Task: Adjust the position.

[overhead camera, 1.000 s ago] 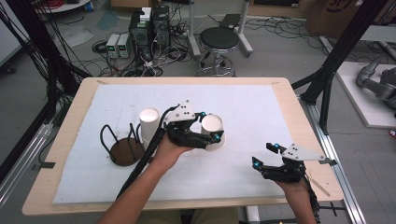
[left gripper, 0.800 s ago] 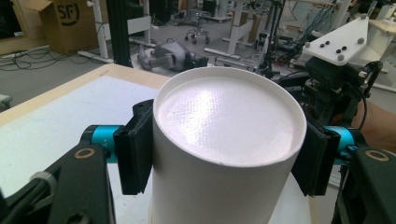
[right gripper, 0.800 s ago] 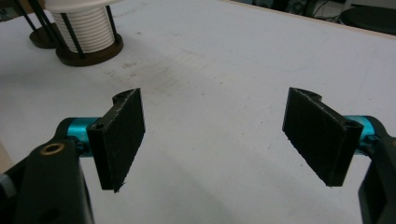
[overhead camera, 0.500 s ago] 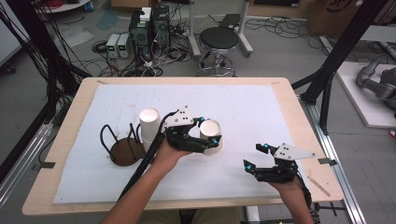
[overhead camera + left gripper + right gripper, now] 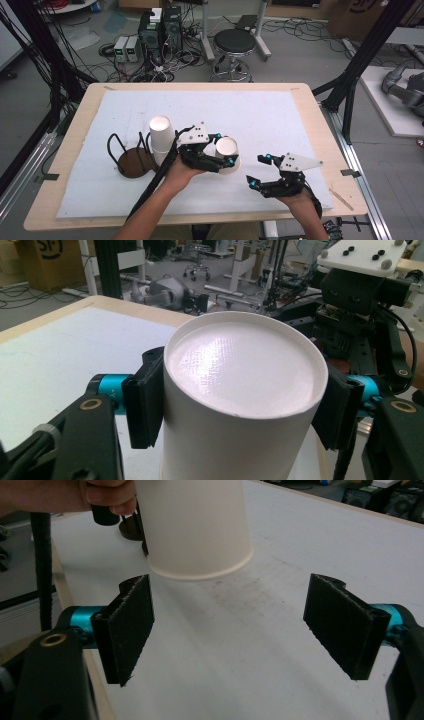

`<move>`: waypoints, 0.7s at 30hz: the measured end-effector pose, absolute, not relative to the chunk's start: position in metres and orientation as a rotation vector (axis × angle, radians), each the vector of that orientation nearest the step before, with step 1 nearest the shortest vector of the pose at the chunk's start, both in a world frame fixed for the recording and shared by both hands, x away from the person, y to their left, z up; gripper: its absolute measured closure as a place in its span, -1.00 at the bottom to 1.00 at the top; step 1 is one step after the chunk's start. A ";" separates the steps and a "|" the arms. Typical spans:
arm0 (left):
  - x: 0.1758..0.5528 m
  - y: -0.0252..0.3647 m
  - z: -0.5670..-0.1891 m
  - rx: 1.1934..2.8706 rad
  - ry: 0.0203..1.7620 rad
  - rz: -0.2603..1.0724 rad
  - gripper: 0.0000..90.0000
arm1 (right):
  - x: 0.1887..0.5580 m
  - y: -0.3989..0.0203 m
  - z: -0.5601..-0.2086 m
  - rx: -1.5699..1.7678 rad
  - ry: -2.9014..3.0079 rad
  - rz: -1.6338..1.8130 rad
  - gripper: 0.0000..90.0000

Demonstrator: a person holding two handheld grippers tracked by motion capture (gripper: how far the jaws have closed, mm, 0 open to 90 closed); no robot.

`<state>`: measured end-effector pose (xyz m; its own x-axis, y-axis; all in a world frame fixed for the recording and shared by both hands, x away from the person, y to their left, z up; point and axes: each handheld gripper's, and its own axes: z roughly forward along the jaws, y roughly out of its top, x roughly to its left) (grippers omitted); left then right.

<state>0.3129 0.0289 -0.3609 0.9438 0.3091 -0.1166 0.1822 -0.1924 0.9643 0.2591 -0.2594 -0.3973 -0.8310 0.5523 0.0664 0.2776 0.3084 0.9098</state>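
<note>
Paper cup (image 5: 240, 405) between left claw (image 5: 240, 415) pads

White paper cup (image 5: 240, 405) between black claw pads (image 5: 145, 400), pale blue-white mat (image 5: 280, 115), tan wooden table (image 5: 320, 120)

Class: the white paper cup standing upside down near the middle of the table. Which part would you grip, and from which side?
Grip the upside-down white paper cup on its side wall, coming level from the side, pads on opposite faces. The closed base faces up, and the tapered wall offers two curved faces. The left claw grips just so; the right claw is open.
</note>
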 end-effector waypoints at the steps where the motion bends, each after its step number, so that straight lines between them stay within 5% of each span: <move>1: 0.313 0.028 -0.362 1.775 0.365 0.116 -0.26 | 0.260 -0.257 -0.398 0.748 2.329 1.535 -0.54; 21: 0.306 0.021 -0.364 1.762 0.284 0.043 -0.25 | 0.279 -0.220 -0.404 0.614 2.421 1.621 -0.61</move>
<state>0.3058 0.0206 -0.3637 0.9685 0.2142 -0.1268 0.1671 -0.1819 0.9690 0.2790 -0.2199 -0.4042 -0.9020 0.4222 0.0904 0.2443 0.3265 0.9131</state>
